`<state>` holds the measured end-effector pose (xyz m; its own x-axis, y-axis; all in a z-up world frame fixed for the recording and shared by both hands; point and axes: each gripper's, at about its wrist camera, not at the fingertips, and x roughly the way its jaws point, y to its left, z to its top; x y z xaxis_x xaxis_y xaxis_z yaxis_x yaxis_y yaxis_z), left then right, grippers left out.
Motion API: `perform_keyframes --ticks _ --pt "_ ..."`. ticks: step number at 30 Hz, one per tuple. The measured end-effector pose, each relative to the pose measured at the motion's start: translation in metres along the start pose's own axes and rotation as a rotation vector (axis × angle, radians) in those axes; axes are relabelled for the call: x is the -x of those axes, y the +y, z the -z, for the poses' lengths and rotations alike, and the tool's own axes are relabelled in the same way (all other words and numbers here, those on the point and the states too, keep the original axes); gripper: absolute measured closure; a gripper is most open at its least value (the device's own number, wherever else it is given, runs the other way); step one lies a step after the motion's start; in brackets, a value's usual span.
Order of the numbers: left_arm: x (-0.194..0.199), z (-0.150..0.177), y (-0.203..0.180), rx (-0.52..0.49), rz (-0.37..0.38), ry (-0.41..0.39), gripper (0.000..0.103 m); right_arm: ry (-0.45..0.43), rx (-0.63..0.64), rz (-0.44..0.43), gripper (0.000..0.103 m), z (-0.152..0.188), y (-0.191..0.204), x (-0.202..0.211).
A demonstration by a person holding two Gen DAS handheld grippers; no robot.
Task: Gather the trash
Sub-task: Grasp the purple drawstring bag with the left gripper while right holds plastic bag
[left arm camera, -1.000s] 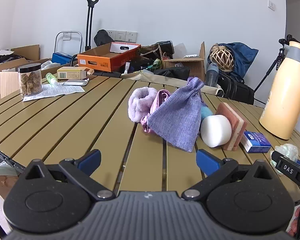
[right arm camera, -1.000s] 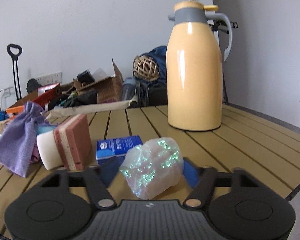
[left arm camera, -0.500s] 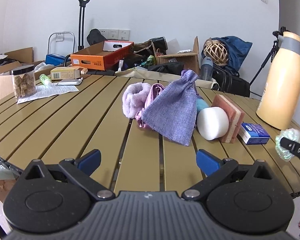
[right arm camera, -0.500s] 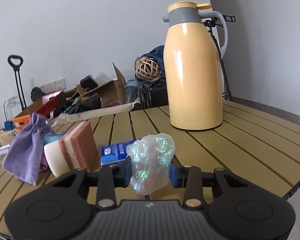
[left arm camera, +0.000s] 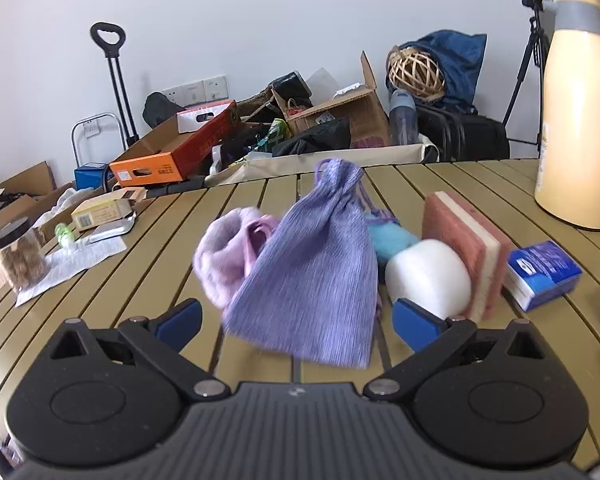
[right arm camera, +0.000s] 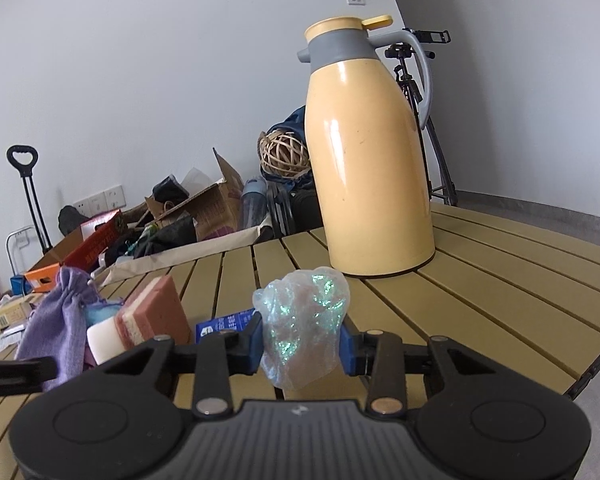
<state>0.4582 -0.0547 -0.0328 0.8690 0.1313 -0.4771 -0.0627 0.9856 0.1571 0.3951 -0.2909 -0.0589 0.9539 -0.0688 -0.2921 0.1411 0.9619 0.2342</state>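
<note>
My right gripper is shut on a crumpled iridescent plastic wrapper, held just above the slatted wooden table. Its blue pads press both sides of the wad. In the left wrist view my left gripper is open, and the lower end of a purple drawstring bag lies between its blue fingertips without being pinched. A pink fluffy item sits left of the bag. Right of it are a white round sponge, a pink-and-cream sponge block and a blue tissue pack.
A tall yellow thermos jug stands on the table behind the wrapper. At the far left are a jar of snacks, papers and a small box. Cardboard boxes, bags and a tripod crowd the floor beyond the table.
The right jaws closed onto the wrapper and lifted it slightly. The left gripper moved forward toward the purple bag, which now looms close between its open fingers.
</note>
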Motion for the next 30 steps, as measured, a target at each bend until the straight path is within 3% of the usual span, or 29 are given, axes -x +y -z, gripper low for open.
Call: perform_keyframes --ticks 11,17,24,30 --pt "-0.055 -0.02 -0.003 0.06 -0.035 0.082 0.0 -0.003 -0.027 -0.007 0.067 -0.002 -0.004 0.001" --pt "-0.059 -0.018 -0.001 0.075 -0.024 0.113 0.0 0.0 -0.039 -0.017 0.067 -0.001 -0.004 0.001" --pt "-0.052 -0.022 -0.003 0.054 0.005 0.129 0.021 0.004 -0.059 -0.03 0.067 -0.003 -0.007 0.001" --pt "-0.041 -0.022 0.005 0.076 0.043 0.128 0.046 0.002 -0.068 -0.035 0.067 -0.003 -0.009 0.003"
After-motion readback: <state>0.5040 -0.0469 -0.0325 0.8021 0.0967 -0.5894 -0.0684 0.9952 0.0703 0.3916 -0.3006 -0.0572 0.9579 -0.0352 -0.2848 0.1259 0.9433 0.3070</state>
